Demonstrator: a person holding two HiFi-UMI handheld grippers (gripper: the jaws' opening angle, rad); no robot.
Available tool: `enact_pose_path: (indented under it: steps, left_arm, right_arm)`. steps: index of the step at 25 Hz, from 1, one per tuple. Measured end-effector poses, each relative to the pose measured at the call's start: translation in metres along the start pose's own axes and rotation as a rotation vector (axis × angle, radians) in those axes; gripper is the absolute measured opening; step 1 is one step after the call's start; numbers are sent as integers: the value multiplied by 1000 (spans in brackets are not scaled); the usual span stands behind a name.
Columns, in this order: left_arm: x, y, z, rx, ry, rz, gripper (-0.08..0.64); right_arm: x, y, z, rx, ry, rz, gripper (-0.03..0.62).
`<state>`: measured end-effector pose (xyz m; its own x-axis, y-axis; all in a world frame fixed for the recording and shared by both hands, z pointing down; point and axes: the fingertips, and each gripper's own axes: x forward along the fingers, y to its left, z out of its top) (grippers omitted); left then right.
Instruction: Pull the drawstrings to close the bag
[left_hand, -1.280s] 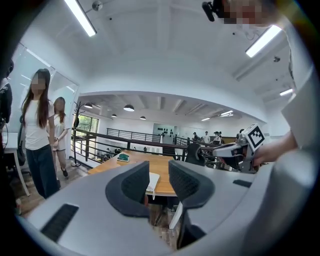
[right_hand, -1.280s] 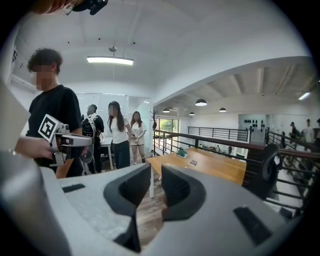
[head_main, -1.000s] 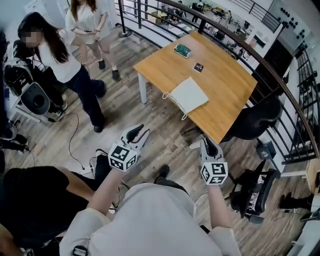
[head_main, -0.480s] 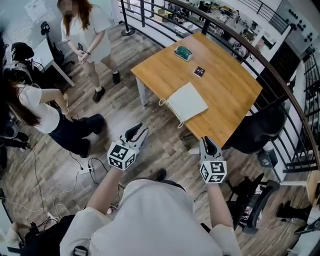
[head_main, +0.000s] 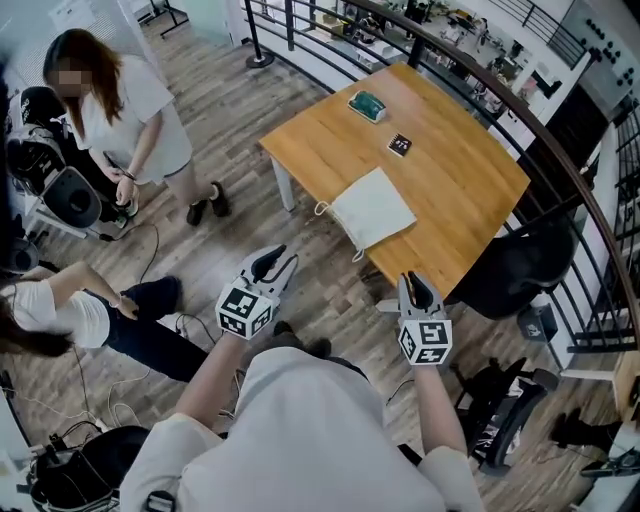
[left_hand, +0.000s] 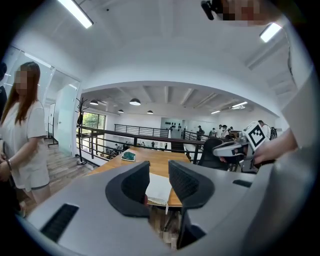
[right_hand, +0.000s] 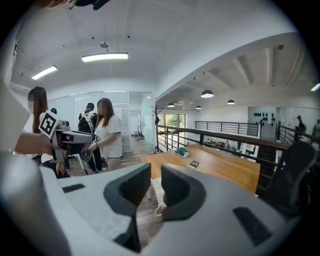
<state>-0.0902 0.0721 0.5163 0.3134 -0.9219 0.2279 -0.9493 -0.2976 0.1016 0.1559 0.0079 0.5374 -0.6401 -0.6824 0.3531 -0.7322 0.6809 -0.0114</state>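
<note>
A white drawstring bag lies flat near the front corner of the wooden table, its cords trailing over the edge. I am standing on the floor short of the table. My left gripper is held out over the floor, open and empty, well short of the bag. My right gripper is also open and empty, near the table's front corner. In the left gripper view the bag shows between the jaws of that gripper. The right gripper view shows the bag beyond its gripper.
A green object and a small black card lie farther back on the table. A black office chair stands at the table's right. A railing runs behind. Two people and floor cables are at the left.
The table and bag have drawn a little closer to both grippers. The people at the left have shifted; one now crouches low on the floor.
</note>
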Motion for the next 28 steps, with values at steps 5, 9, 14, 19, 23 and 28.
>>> enact_pose_path:
  steps: [5, 9, 14, 19, 23, 28]
  left_arm:
    - [17, 10, 2, 0, 13, -9, 114]
    - [32, 19, 5, 7, 20, -27, 114]
    - [52, 43, 8, 10, 22, -67, 114]
    - [78, 73, 10, 12, 35, -116, 114]
    - [102, 95, 7, 11, 52, -159, 114]
    - [131, 116, 3, 19, 83, -216, 114]
  right_arm:
    - [15, -9, 1, 9, 9, -9, 52]
    - [25, -17, 2, 16, 16, -29, 52]
    - [46, -18, 5, 26, 23, -74, 52]
    - [73, -19, 11, 38, 41, -123, 52]
    - [95, -22, 13, 53, 55, -161, 52]
    - [117, -25, 7, 83, 84, -206, 52]
